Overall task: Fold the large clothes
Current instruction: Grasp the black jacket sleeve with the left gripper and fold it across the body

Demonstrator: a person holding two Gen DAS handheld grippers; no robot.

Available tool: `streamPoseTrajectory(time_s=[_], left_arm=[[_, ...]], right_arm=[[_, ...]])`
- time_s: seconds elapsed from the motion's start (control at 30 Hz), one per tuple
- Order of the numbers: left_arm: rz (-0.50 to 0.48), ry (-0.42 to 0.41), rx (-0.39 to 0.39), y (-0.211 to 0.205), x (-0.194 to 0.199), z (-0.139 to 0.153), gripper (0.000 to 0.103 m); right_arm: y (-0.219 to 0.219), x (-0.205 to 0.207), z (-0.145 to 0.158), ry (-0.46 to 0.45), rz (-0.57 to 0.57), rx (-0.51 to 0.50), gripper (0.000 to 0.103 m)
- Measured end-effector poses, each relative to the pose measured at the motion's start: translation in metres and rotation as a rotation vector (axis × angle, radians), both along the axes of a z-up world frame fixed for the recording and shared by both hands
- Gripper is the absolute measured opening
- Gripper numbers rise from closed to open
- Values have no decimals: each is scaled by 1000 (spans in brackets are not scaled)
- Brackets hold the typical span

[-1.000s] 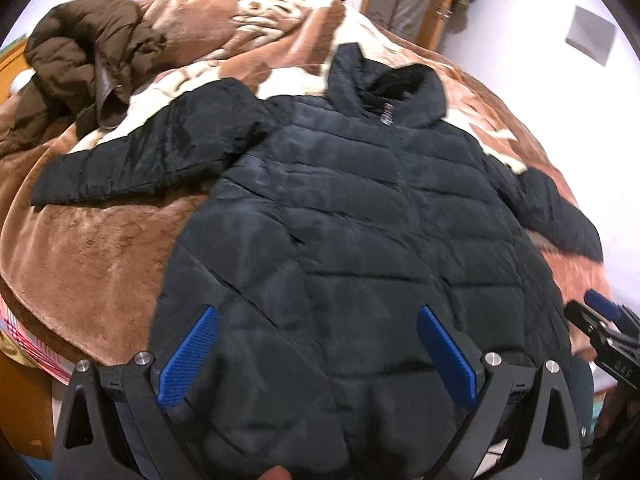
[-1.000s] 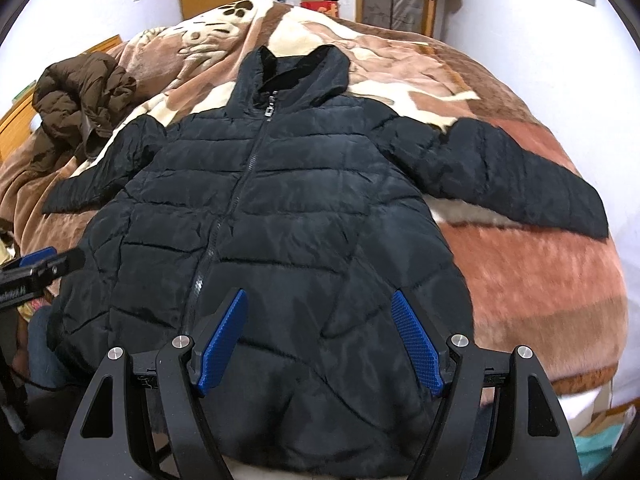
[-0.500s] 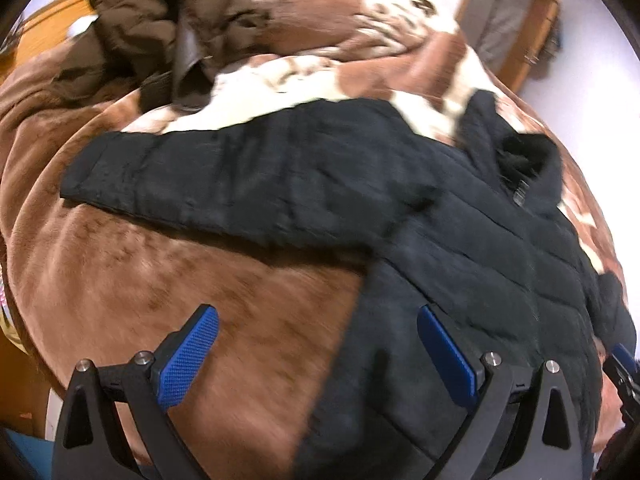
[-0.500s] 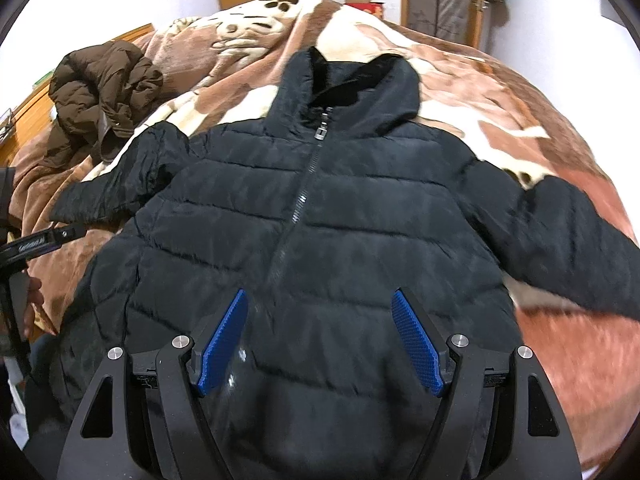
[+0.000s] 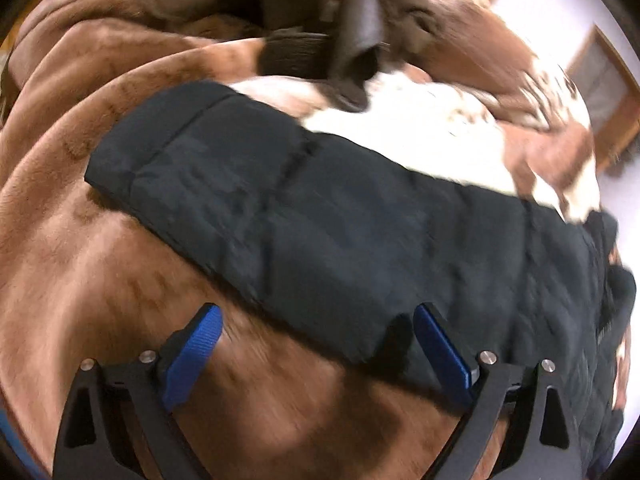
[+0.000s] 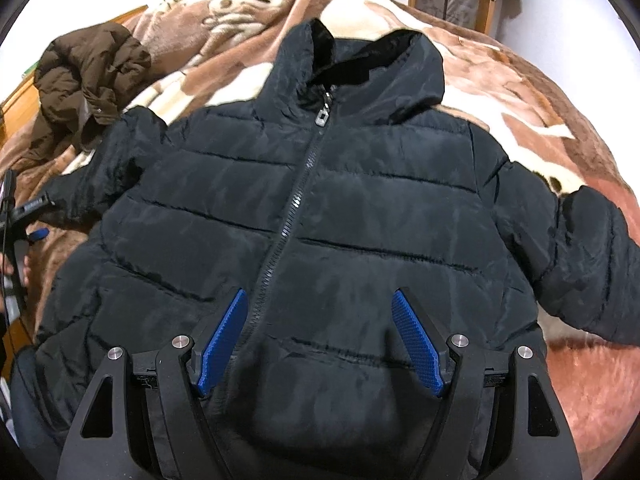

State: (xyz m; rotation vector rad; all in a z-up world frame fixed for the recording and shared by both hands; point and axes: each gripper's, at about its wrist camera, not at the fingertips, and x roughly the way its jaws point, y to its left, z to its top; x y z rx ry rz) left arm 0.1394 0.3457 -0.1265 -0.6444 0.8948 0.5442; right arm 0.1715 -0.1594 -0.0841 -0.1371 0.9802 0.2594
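While both jaws stand spread and empty, the left hand-held gripper is nearer the black puffer jacket's sleeve, whose long axis runs crosswise ahead.

A black puffer jacket lies zipped, filling mid-frame on a brown blanket. The right gripper hovers spread wide at bottom centre. A brown coat sits upper left.

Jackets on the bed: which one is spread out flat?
The black puffer jacket, zipped and laid flat with sleeves out; the brown jacket lies crumpled in a heap beyond its sleeve.
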Motion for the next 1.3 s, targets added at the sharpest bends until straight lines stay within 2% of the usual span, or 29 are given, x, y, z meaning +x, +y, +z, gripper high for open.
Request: streamPoseTrajectory(time_s=[0.1,0.17,0.27,0.3,0.33,0.4,0.53,0.63,0.8,0.93,1.0,1.1,1.2,1.3], left_arm=[[28,-8,12,13,8,-7,95],[33,-6,35,15,14,-10,91],[28,7,66,15,22,-9,66],[23,3,69,14,23,-5,44],[19,0,72,14,23,0,28],[10,-8,87,10,22,16,19],[-37,-71,127,-8,15,64,16],[-102,-152,156,-32,12,113,16],[-266,-292,189,-96,17,196,15],[-421,-369,185,-158,28,235,15],[-505,-394,167,-193,37,243,15],[-621,-396,133,-244,58,239,15],[-736,-373,76,-298,79,218,16],[-828,-311,36,-346,104,183,16]], right_arm=[[-3,3,-7,15,-13,-6,75],[-7,4,-11,22,-27,-10,75],[-13,4,-13,36,-48,-9,75],[-16,4,-13,38,-54,-7,75],[-19,2,-12,39,-61,-4,75],[-22,-2,-11,40,-70,3,75],[-34,-13,-3,31,-93,26,75],[-44,-22,5,19,-106,44,75],[-63,-35,21,-11,-122,78,75],[-81,-47,32,-36,-140,100,75],[-91,-51,34,-38,-153,115,75],[-107,-56,34,-29,-184,137,75],[-120,-60,30,-20,-210,141,75],[-134,-60,25,-14,-236,144,75]])
